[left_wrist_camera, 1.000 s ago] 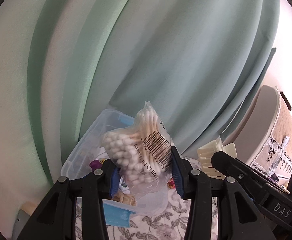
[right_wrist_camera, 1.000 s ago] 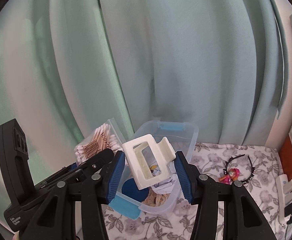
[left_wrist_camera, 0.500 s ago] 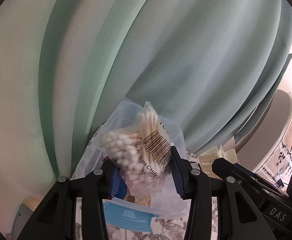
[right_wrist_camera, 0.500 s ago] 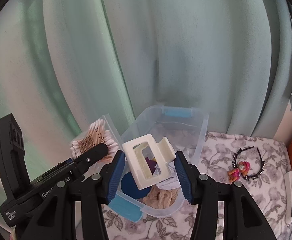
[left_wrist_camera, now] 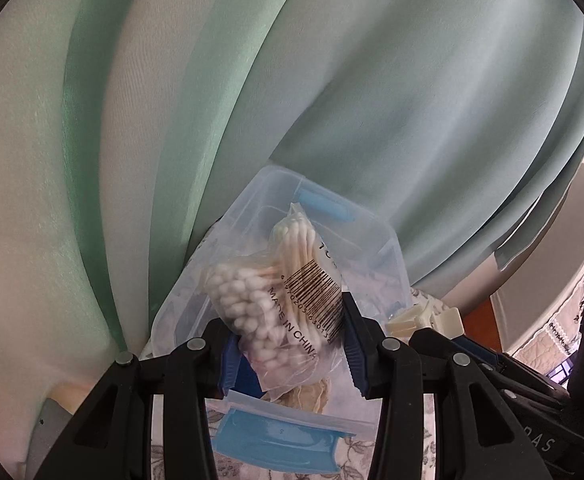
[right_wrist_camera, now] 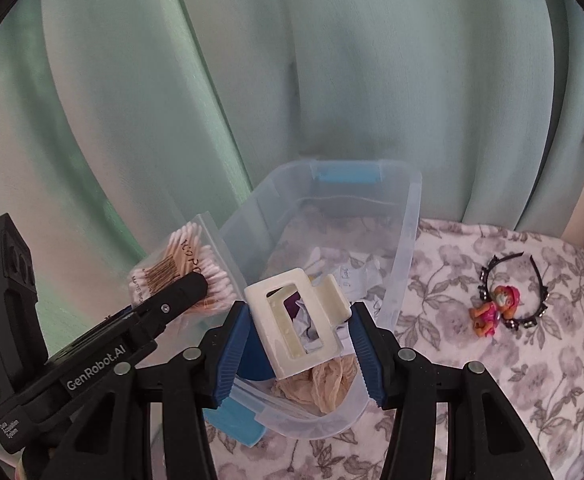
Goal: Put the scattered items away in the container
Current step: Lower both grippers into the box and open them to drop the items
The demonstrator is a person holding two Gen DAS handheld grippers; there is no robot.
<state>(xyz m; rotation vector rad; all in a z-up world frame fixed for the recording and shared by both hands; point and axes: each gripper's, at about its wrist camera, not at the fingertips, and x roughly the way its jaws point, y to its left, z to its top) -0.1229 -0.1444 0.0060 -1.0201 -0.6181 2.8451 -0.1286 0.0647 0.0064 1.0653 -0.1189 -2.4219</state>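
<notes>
- Left tongs (left_wrist_camera: 290, 344): blue pads clamped on a clear bag of cotton swabs (left_wrist_camera: 280, 304), one pad on each side; bag stands up between the tips, barcode facing the camera.
- Right tongs (right_wrist_camera: 299, 340): pads pinched on a cream hair claw clip (right_wrist_camera: 295, 320), held tilted, its open window showing the bin contents behind it.
- Clear plastic container (right_wrist_camera: 407, 240), blue latches at both ends, sits straight ahead of and below both sets of tips. Crumpled paper and a beige fabric wad (right_wrist_camera: 319, 388) lie inside.
- Right wrist view only: floral cloth (right_wrist_camera: 471, 360) spreading right of the tongs; on it, well right of the container, a black headband (right_wrist_camera: 531, 316) with a small pink toy figure (right_wrist_camera: 495, 308) lying inside its arc. A white object at the far right edge, too cropped to name.
- Right wrist view also catches the left tongs from the side, lower left, swab bag poking over the container's left rim.
- Left wrist view only: pale rounded furniture with lace trim (left_wrist_camera: 551, 320) far right; a grey-and-beige object (left_wrist_camera: 52, 420) at lower left, unclear.
- Left wrist view shows the right tongs' black arm at lower right, the claw clip's cream end just past it.
- Green curtain (left_wrist_camera: 331, 100) fills the background directly behind the container.
- Obstruction: swab bag hides most of the container interior in the left wrist view; the clip blocks part of it in the right.
</notes>
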